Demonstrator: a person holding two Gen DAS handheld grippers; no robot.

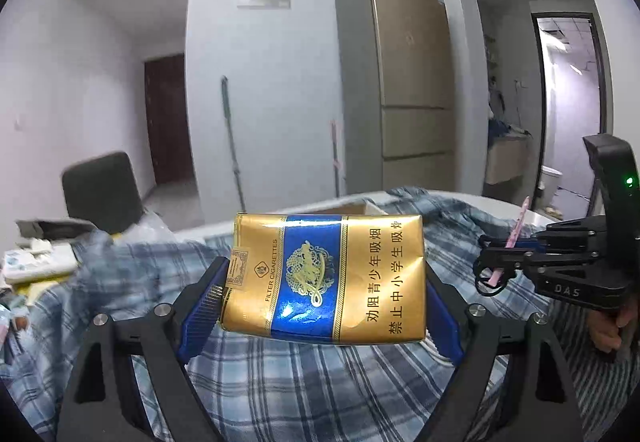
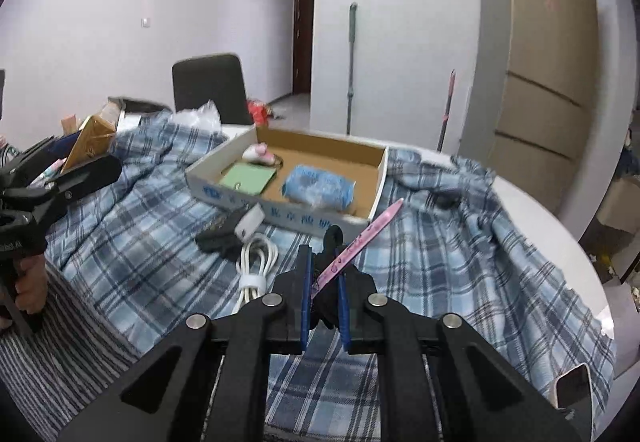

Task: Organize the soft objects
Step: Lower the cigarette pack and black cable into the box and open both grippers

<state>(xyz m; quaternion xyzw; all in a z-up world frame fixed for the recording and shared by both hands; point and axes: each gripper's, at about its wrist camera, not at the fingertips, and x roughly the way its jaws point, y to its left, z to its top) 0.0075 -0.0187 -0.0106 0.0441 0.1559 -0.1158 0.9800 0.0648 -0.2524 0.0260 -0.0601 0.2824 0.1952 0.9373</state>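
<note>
My left gripper (image 1: 324, 282) is shut on a gold and blue cigarette pack (image 1: 324, 278), held above the blue plaid cloth (image 1: 320, 382). The pack also shows in the right wrist view (image 2: 90, 141) at the far left. My right gripper (image 2: 324, 274) is shut on a black hair tie with a pink strip (image 2: 360, 242), held above the cloth; it also shows in the left wrist view (image 1: 496, 266). A shallow cardboard box (image 2: 372, 209) ahead holds a blue tissue pack (image 2: 318, 187), a green card (image 2: 248, 179) and a small pink and white toy (image 2: 258, 153).
A coiled white cable (image 2: 254, 266), a white charger (image 2: 250, 222) and a black cloth item (image 2: 218, 242) lie in front of the box. A dark chair (image 2: 210, 87) stands behind the table. A fridge (image 2: 548, 53) stands at the right. Clutter (image 1: 36, 262) lies at the left.
</note>
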